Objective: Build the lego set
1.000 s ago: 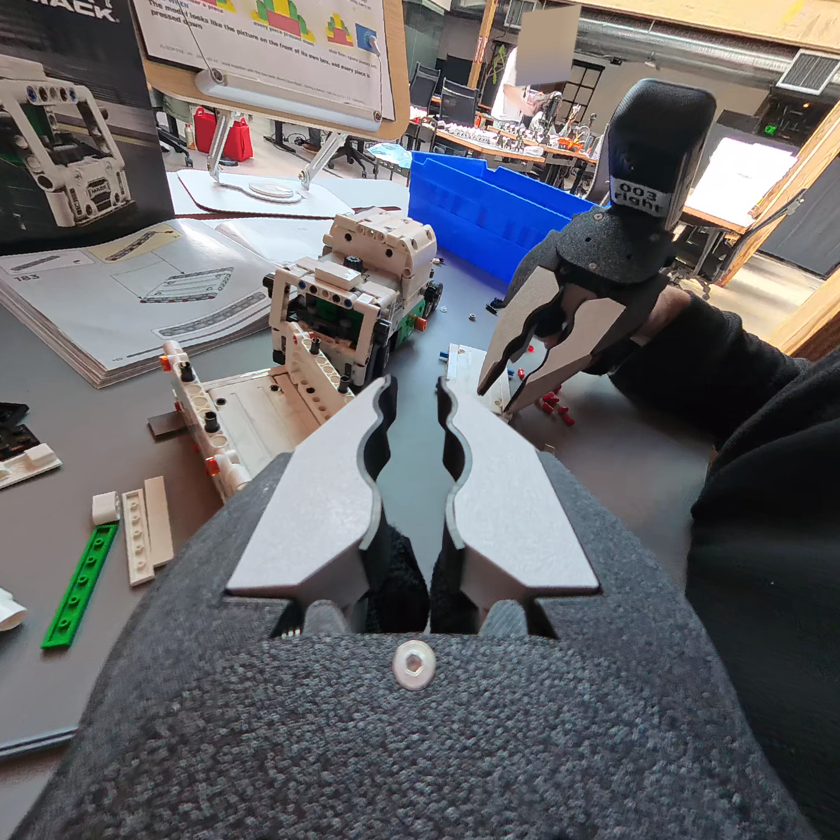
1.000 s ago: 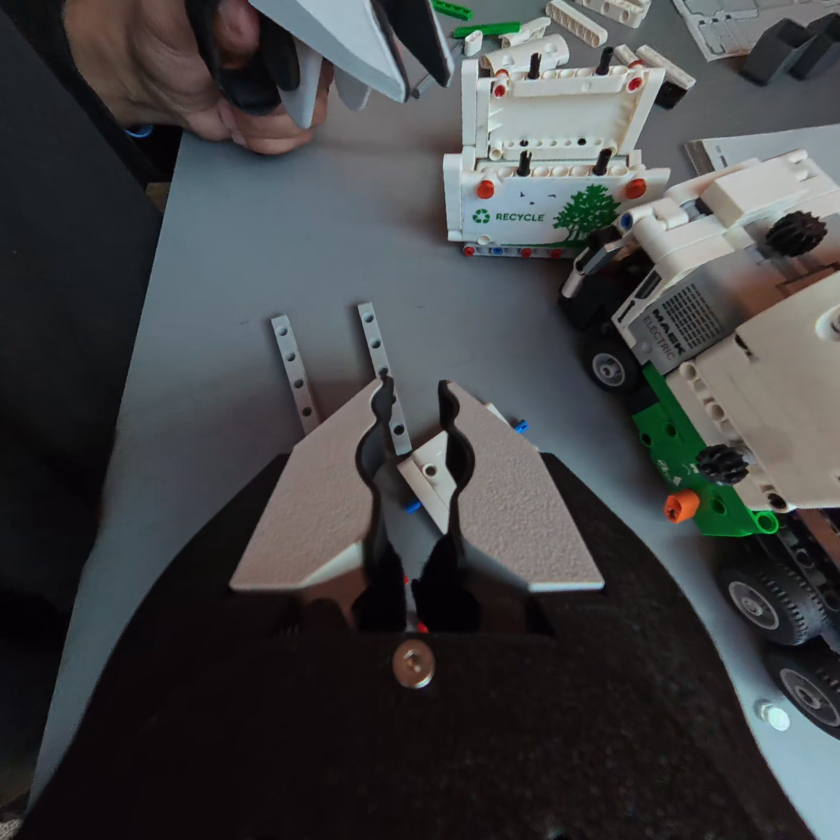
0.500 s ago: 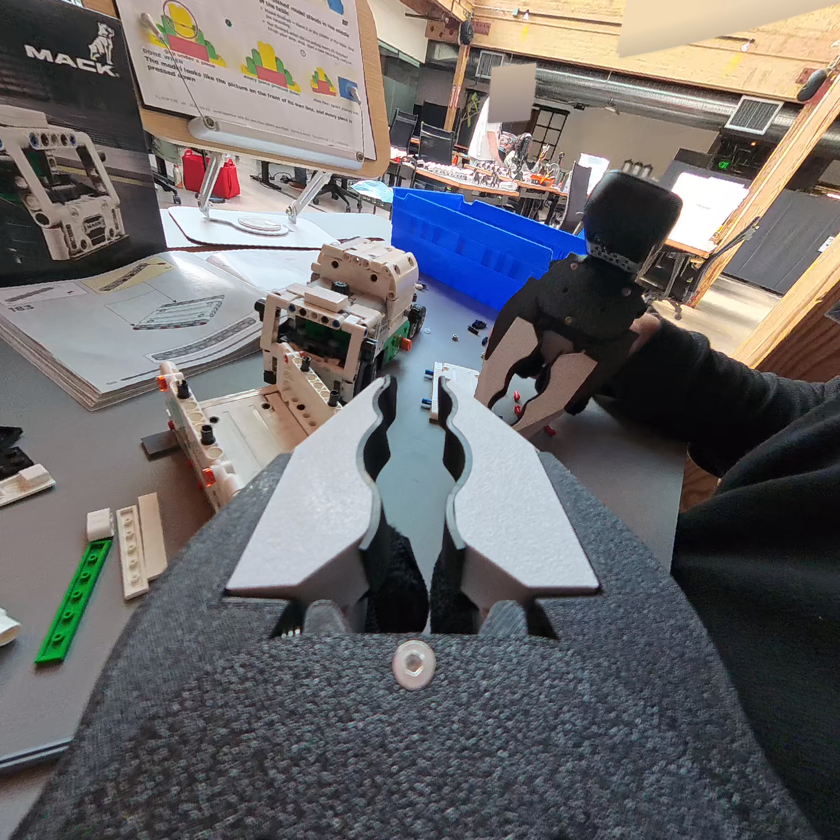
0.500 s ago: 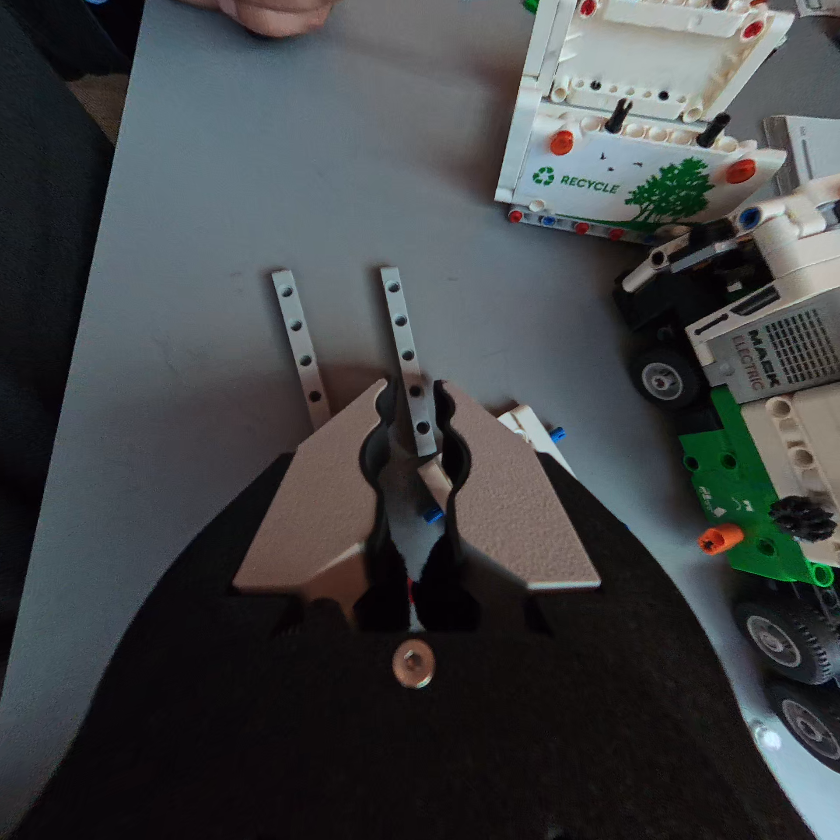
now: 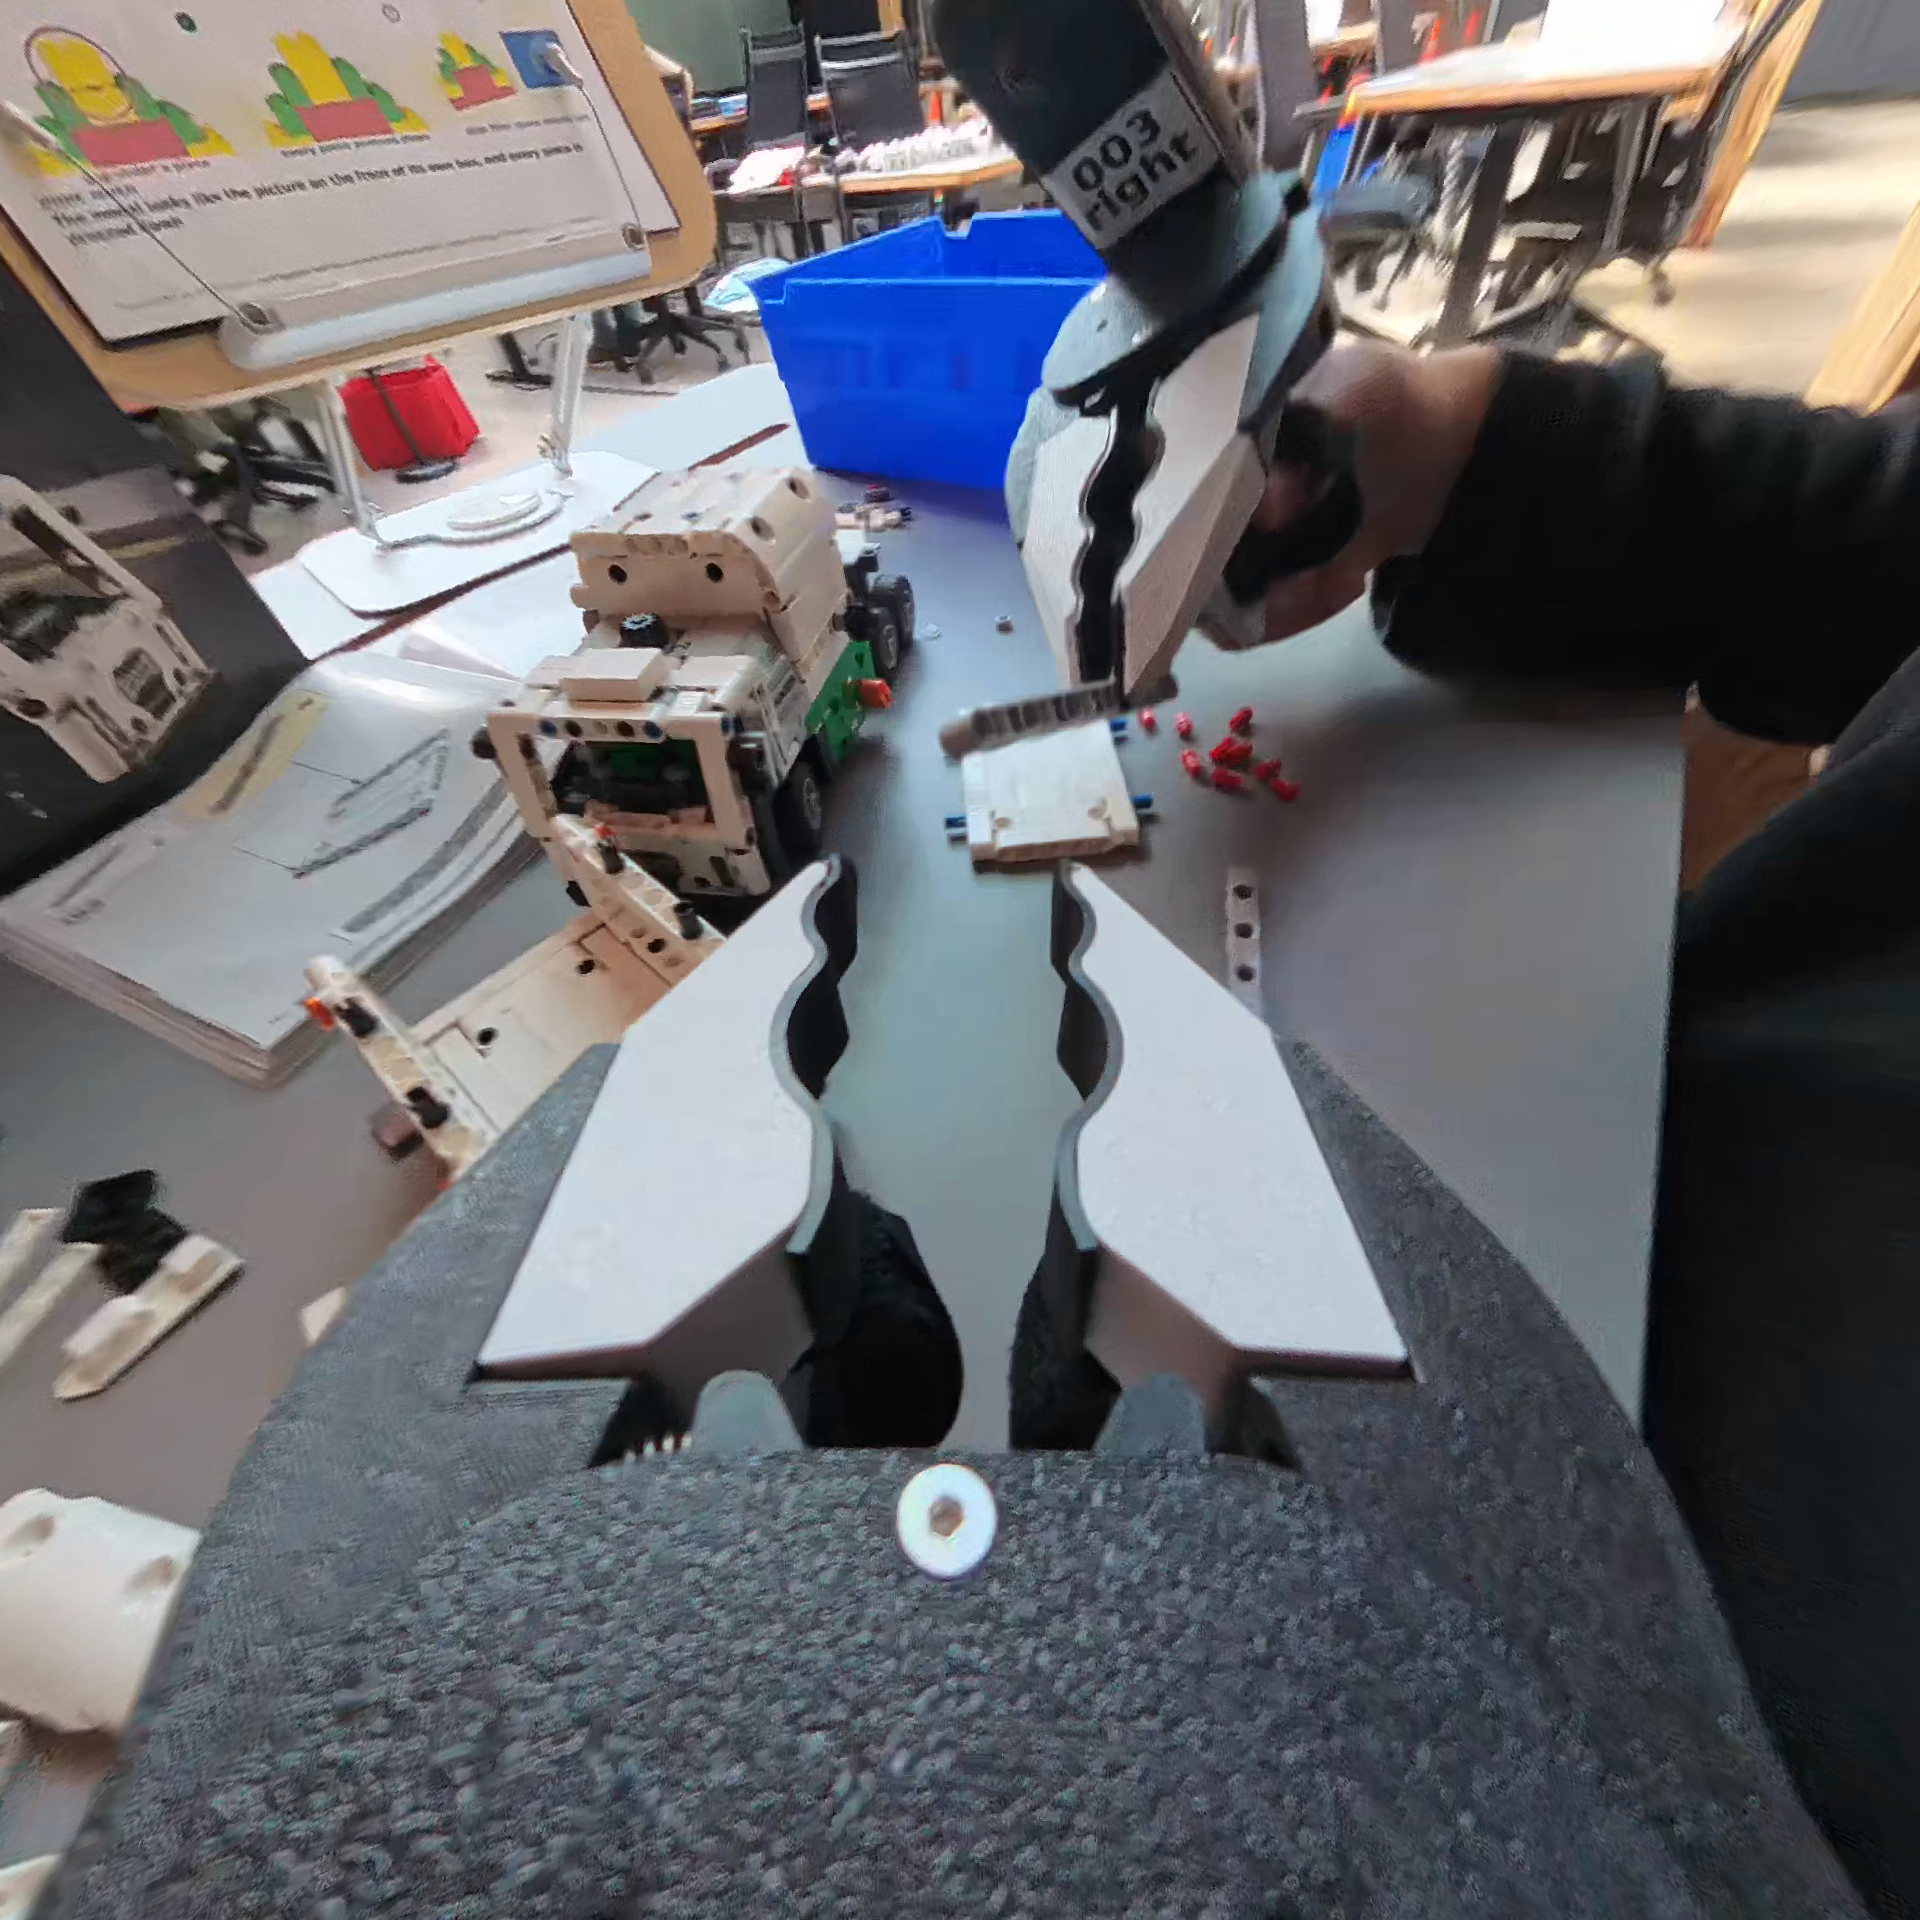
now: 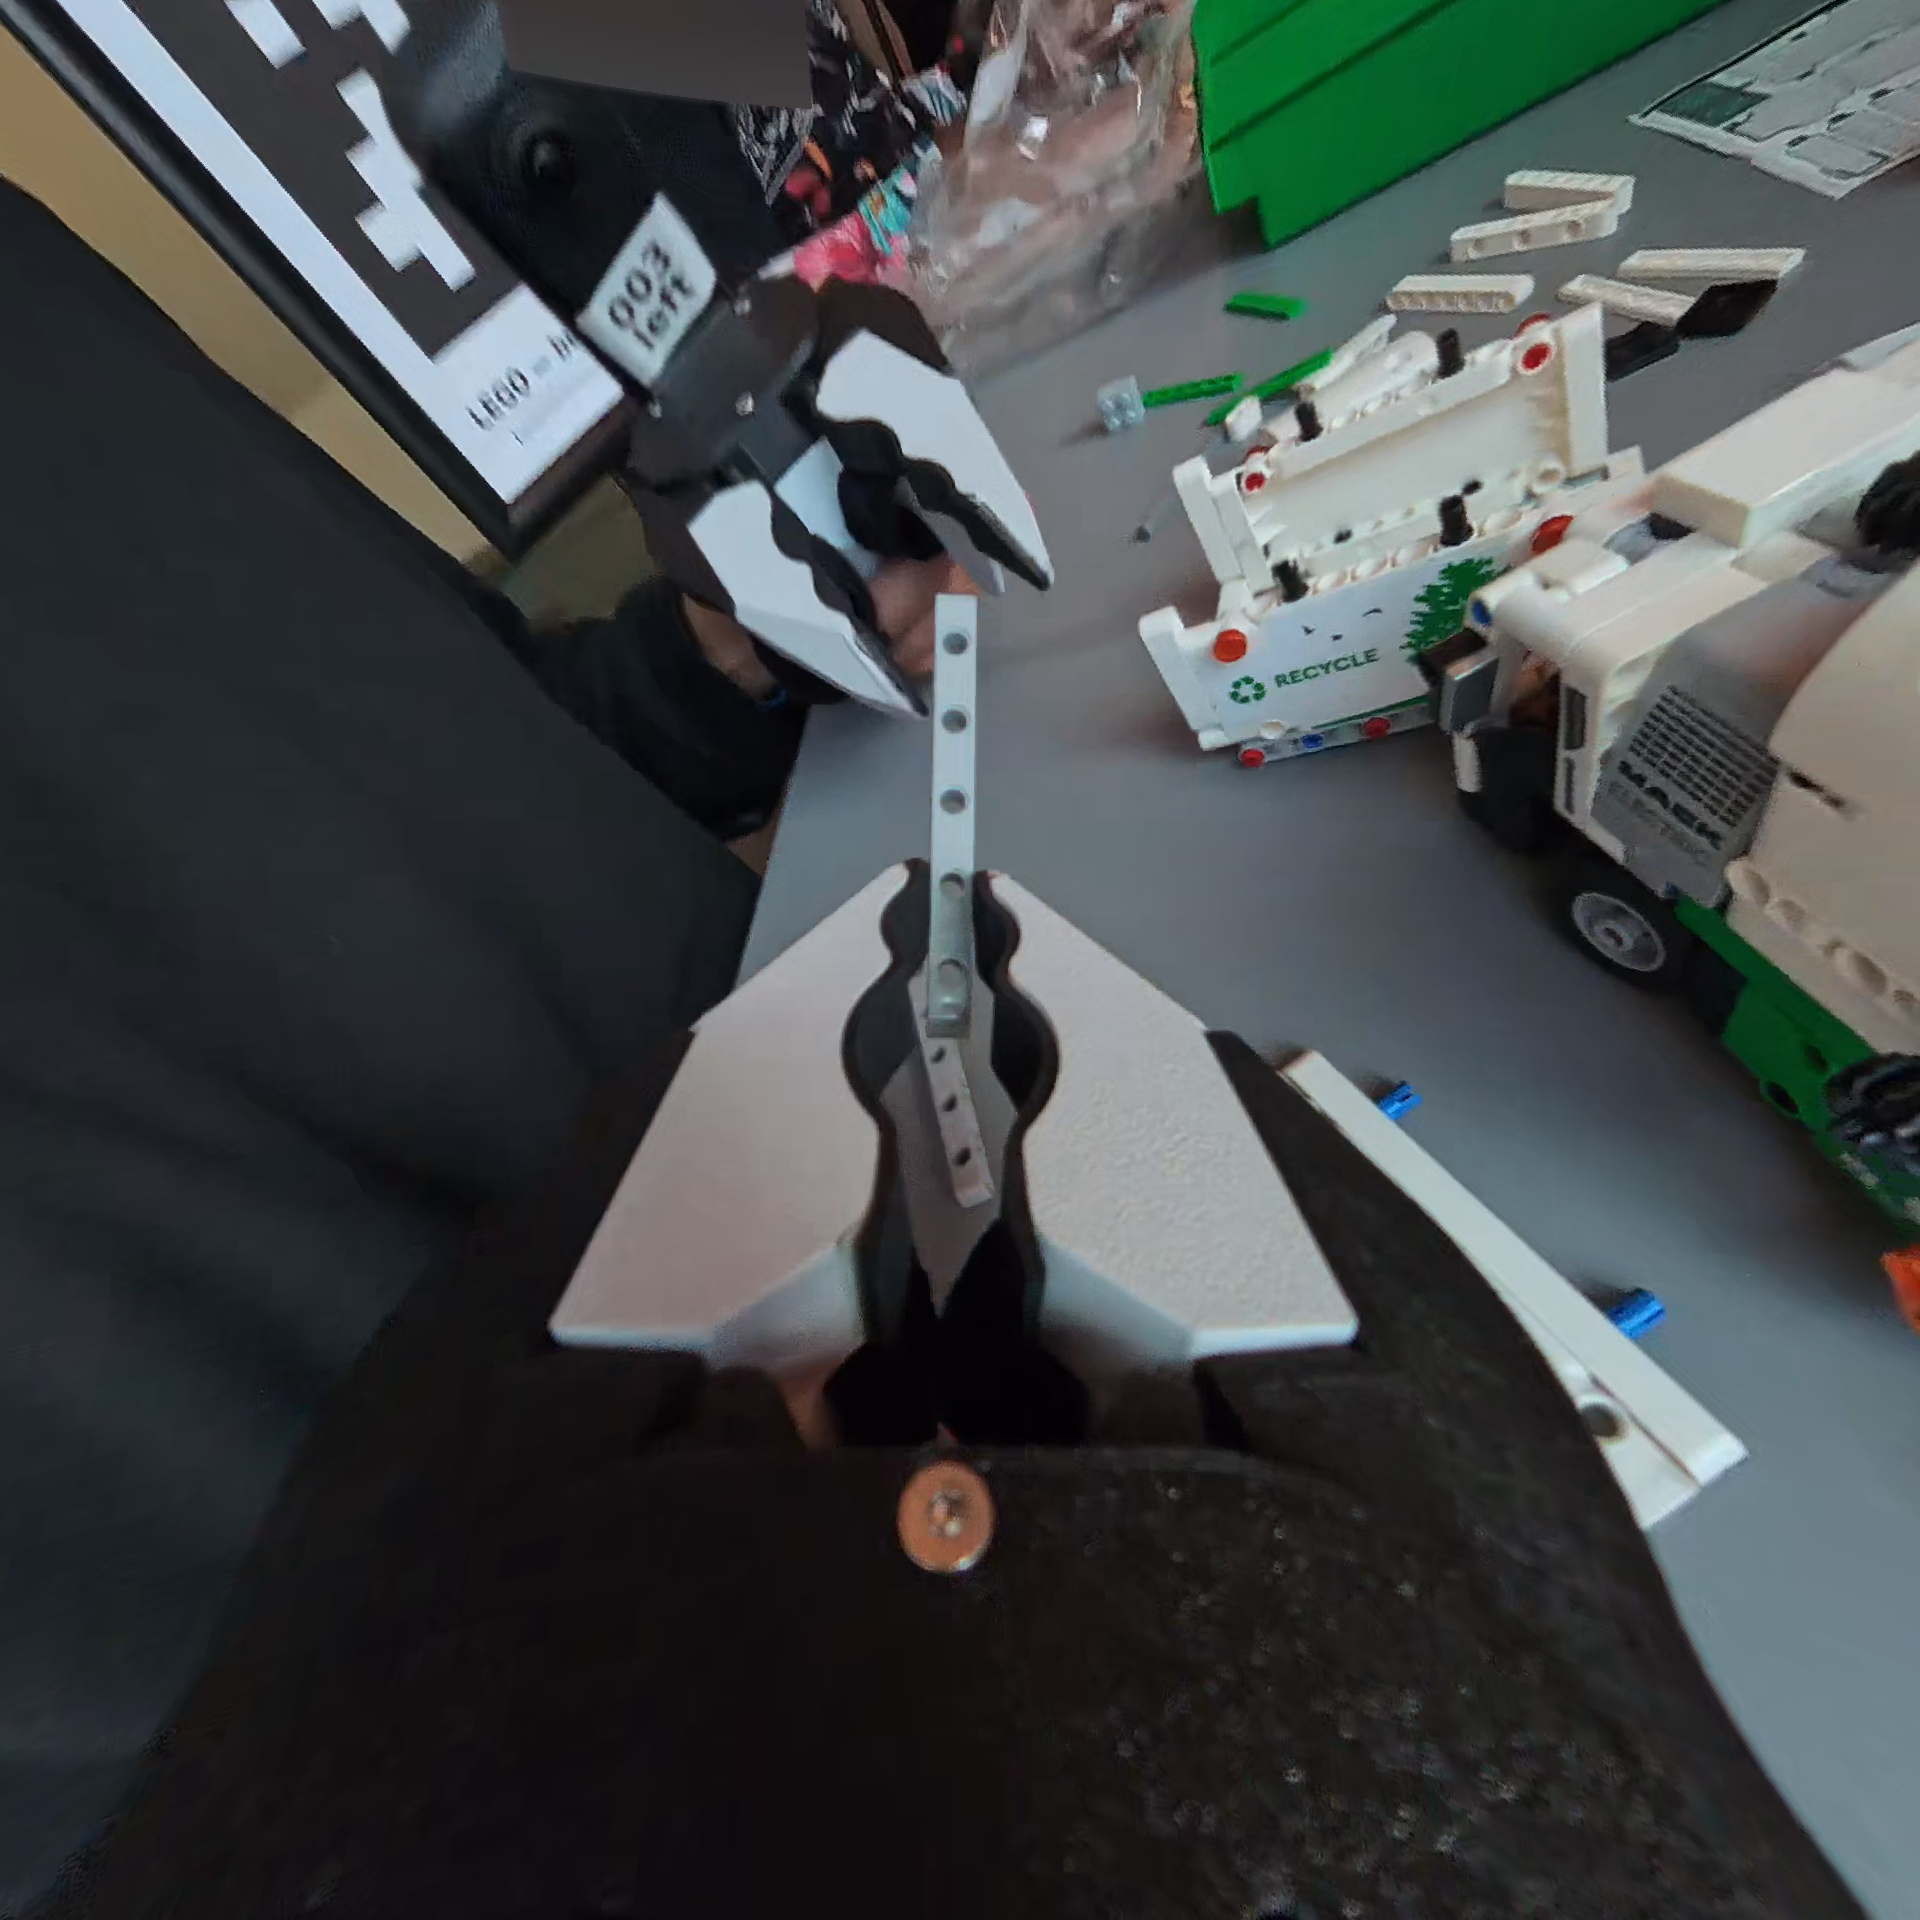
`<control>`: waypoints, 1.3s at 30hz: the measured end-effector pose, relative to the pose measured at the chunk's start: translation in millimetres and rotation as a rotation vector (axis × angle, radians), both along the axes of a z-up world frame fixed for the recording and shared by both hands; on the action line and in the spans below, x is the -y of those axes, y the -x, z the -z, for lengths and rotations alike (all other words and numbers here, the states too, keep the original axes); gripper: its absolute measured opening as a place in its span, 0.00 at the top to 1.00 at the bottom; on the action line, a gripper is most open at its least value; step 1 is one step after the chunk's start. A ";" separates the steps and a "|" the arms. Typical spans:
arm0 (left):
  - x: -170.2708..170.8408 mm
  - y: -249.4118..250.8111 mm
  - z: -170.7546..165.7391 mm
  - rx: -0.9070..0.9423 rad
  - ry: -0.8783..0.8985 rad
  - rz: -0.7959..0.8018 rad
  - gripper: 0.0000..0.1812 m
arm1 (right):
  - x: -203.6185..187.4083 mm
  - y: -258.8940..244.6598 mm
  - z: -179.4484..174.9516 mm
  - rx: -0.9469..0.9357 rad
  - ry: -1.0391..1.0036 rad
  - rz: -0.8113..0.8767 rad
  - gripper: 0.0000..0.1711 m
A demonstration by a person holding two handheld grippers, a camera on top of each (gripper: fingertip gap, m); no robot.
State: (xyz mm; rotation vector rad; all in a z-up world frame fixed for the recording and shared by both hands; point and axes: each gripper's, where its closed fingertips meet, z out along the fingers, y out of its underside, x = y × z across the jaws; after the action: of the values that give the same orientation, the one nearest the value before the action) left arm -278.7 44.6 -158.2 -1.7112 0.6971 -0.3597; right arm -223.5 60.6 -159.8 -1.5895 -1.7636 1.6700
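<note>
My right gripper is shut on a thin grey beam with holes and holds it off the table, its free end toward my left gripper. In the left wrist view the held beam hangs above a white panel with blue pins. My left gripper is open and empty above the table. A second grey beam lies on the table. The white and green truck stands to the left. The white recycle body lies beside the truck.
Red pins are scattered right of the panel. A blue bin stands behind, an open instruction booklet at the left. Loose white and green beams and a green bin lie beyond the recycle body. Across from one pair of fingers to the other is roughly 7 cm.
My right gripper has shut on one of the two grey beams and lifted it off the table. My left gripper has opened wider and swung toward it.
</note>
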 end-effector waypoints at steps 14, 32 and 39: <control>-5.1 -35.6 -59.2 0.073 -0.095 0.350 0.82 | 9.3 -12.1 -40.3 0.038 0.598 -0.147 0.97; 4.1 -58.6 -58.0 -0.124 -0.081 0.698 0.97 | 18.6 -27.3 -47.6 0.016 0.582 -0.241 0.97; -3.0 -56.9 -67.8 0.010 -0.012 0.668 0.97 | 6.9 -25.4 -56.8 -0.047 0.604 -0.193 0.95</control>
State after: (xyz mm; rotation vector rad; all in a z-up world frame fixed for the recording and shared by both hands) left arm -221.8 47.6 -90.4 -1.4246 1.2554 -0.8196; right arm -198.1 53.7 -103.0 -1.6047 -1.5067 2.4843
